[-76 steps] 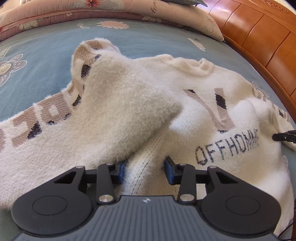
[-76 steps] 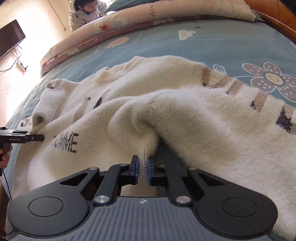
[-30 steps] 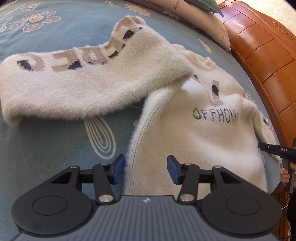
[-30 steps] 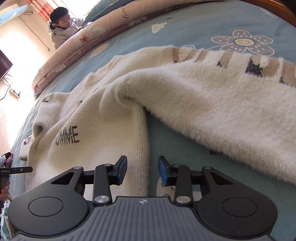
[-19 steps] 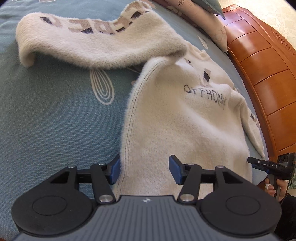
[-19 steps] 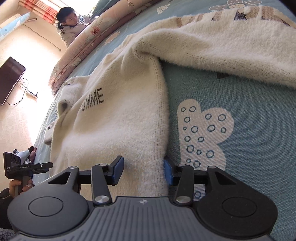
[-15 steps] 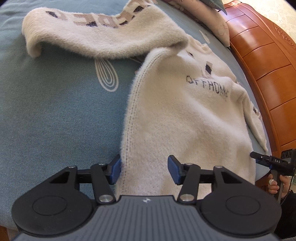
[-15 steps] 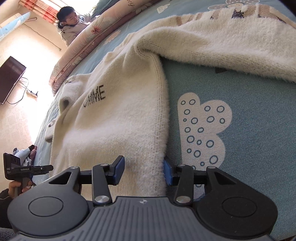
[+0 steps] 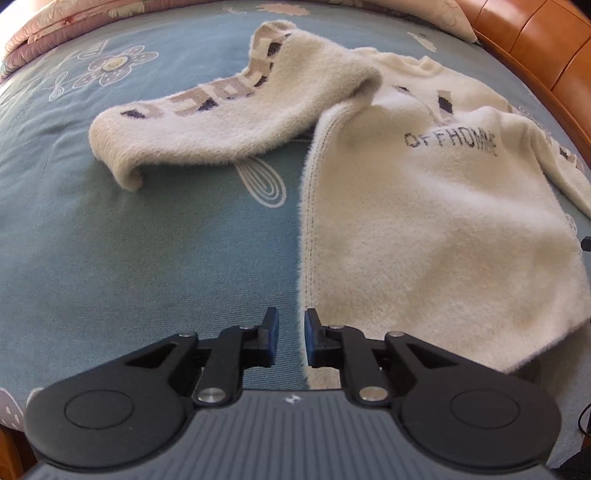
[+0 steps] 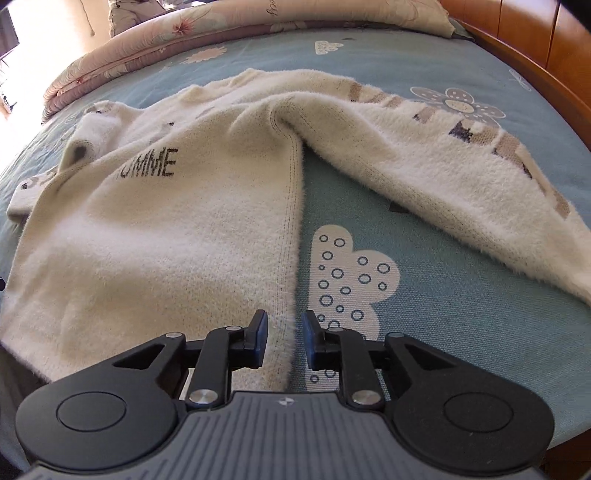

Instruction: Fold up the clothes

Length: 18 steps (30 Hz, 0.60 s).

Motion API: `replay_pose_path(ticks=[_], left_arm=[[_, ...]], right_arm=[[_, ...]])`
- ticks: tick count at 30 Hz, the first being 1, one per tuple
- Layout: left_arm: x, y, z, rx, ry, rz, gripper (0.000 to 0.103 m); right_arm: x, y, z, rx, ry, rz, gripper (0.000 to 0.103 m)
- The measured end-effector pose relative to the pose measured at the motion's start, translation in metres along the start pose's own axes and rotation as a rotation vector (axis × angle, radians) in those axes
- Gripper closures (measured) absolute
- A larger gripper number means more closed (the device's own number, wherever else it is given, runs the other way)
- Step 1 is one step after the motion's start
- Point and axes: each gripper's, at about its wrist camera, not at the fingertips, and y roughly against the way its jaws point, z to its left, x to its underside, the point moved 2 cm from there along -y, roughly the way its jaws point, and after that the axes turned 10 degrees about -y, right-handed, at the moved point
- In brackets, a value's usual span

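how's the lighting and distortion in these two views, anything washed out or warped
Left wrist view: sunlit, fisheye bulges the bedsheet; the sweater stays readable. Right wrist view: the top-left corner is blown out white, and the wooden bed frame curves with the lens.

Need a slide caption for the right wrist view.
Open right tool poised over the side seam of a cream sweater on the blue patterned bedspread, one sleeve stretched sideways.

A home bedroom: patterned bedsheet, quilt (wooden headboard).
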Motion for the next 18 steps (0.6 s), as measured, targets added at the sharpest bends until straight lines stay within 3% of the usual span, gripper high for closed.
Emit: replay_pose_path(ticks=[2, 3, 8, 10, 14, 16, 18], left_arm=[[-0.016, 0.009, -0.020, 0.041, -0.052, -0.079, 0.057], [-0.028, 0.011, -0.034, 0.077, -0.088, -0.119, 0.053], [-0.073, -0.012, -0.102, 0.191, -0.240, -0.232, 0.052], [-0.082, -0.037, -0.124, 0.244, -0.248, -0.208, 0.051], [-0.073, -0.083, -0.134, 0.206, -0.228, -0.117, 0.050], [-0.062, -0.079, -0.136, 0.197, -0.276, -0.142, 0.039], [-0.051, -0.072, -0.139, 0.180, -0.336, -0.147, 0.038]], right_arm=[[-0.002, 0.006, 0.015, 0.001, 0.036, -0.032, 0.074], [-0.004, 0.005, 0.027, -0.012, 0.063, -0.040, 0.073], [-0.009, -0.036, 0.089, -0.051, 0.191, -0.027, 0.073], [-0.009, -0.055, 0.106, -0.057, 0.221, -0.021, 0.073], [-0.002, -0.081, 0.106, -0.049, 0.193, -0.031, 0.069], [0.001, -0.078, 0.104, -0.051, 0.186, -0.038, 0.069], [0.004, -0.072, 0.102, -0.040, 0.180, -0.027, 0.067]])
